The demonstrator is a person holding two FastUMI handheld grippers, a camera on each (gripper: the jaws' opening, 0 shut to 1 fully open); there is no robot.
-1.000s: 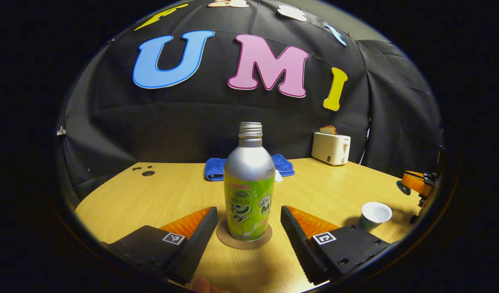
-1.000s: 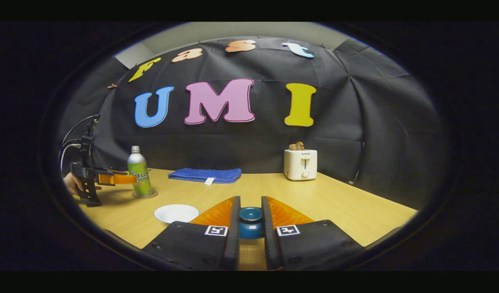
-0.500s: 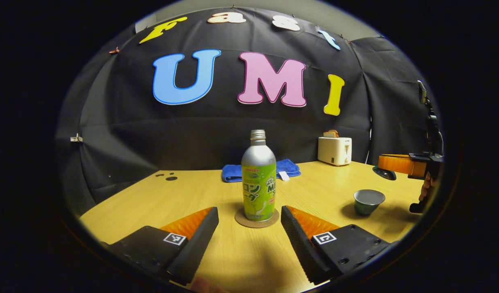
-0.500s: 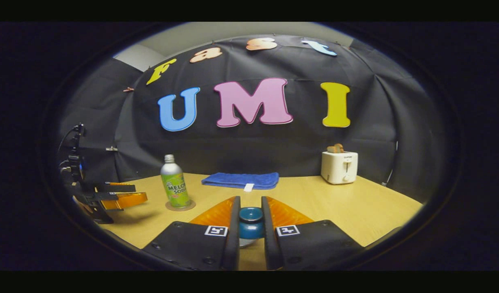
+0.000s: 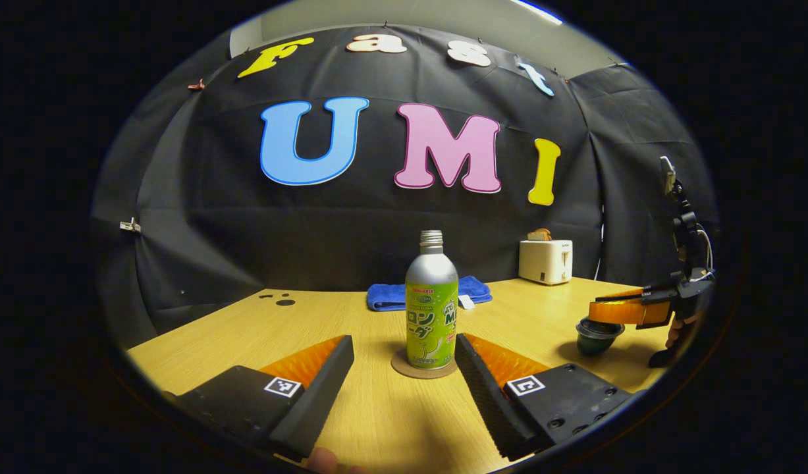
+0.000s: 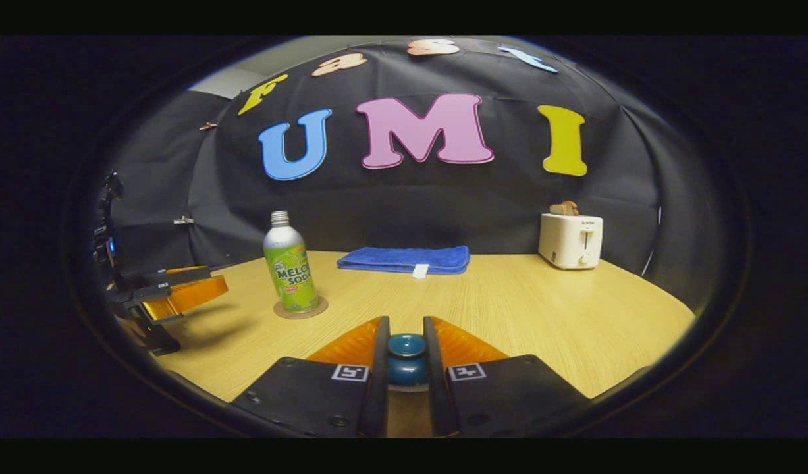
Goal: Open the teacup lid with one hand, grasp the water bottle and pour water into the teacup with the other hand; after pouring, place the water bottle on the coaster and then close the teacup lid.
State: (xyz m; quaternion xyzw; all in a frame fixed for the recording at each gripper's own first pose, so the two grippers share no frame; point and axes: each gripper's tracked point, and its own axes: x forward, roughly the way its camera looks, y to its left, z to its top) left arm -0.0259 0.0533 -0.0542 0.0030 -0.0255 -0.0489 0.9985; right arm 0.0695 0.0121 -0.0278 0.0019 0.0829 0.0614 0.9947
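A silver bottle (image 5: 431, 309) with a green label and no cap stands upright on the round brown coaster (image 5: 423, 367). My left gripper (image 5: 404, 342) is open a little short of it, one finger on each side, touching nothing. In the right gripper view the bottle (image 6: 290, 270) is far left, with the left gripper (image 6: 199, 283) beside it. My right gripper (image 6: 407, 349) is shut on the teal knob of the teacup lid (image 6: 407, 361). In the left gripper view it (image 5: 624, 311) holds the lid down at the rim of the dark green teacup (image 5: 593, 343). I cannot tell whether the lid is seated.
A folded blue towel (image 6: 404, 259) lies at the back of the wooden table (image 6: 542, 316). A white toaster (image 6: 570, 230) with toast in it stands at the back right. A few dark spots (image 5: 282, 301) mark the table's far left.
My left gripper has drawn back from the bottle, which stays on the coaster. My right gripper has come down with the lid from above the open teacup to its rim.
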